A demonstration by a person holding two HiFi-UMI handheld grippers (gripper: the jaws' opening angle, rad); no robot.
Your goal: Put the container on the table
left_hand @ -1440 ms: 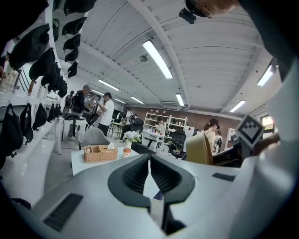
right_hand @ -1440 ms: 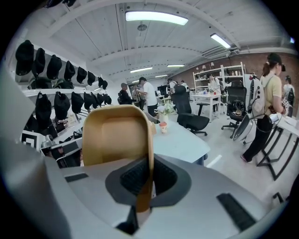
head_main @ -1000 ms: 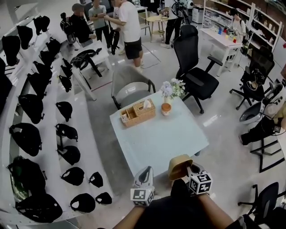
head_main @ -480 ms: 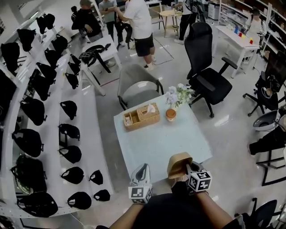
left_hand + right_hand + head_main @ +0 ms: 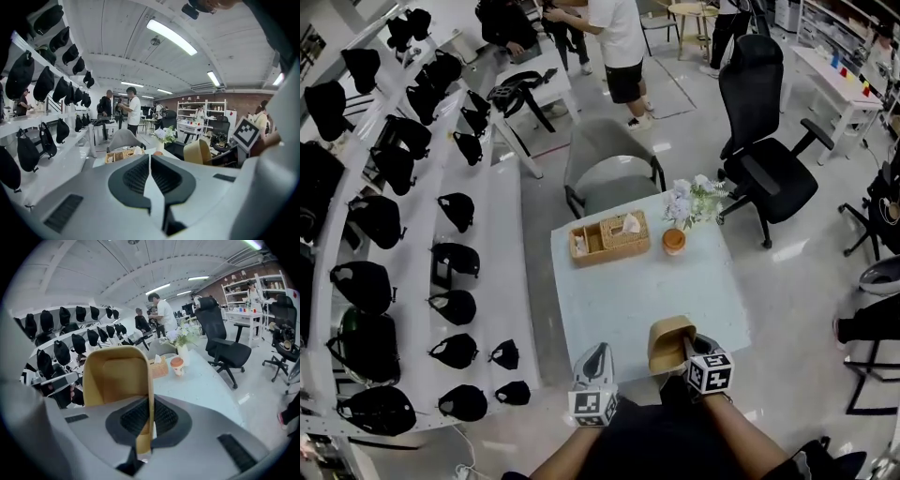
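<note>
Kraft-brown and open-topped, the squarish paper container [image 5: 668, 342] is pinched by one thin side wall between the clamped jaws of the right gripper [image 5: 684, 351], at about 5 o'clock in the head view. That grip keeps the mouth turned up and the base free to meet a surface. The container hangs at the near edge of the pale, glossy square table [image 5: 628, 300], and I judge it is not yet resting there. At 7 o'clock the left gripper [image 5: 597, 360] has its jaws pressed together on nothing and is kept off to the side, probably so it does not crowd the placement. Straight ahead at 12 o'clock the tabletop is bare, which gives the base room to land. Its other things are gathered along the far edge: a woven basket tray with a tissue pack [image 5: 609, 239] at 11 o'clock, and a small orange-lidded cup [image 5: 674, 241] beside a vase of pale flowers [image 5: 694, 197] at 1 o'clock. Beyond the table a grey tub chair [image 5: 609, 159] stands at 12 o'clock and a black office chair [image 5: 769, 169] at 2 o'clock.
</note>
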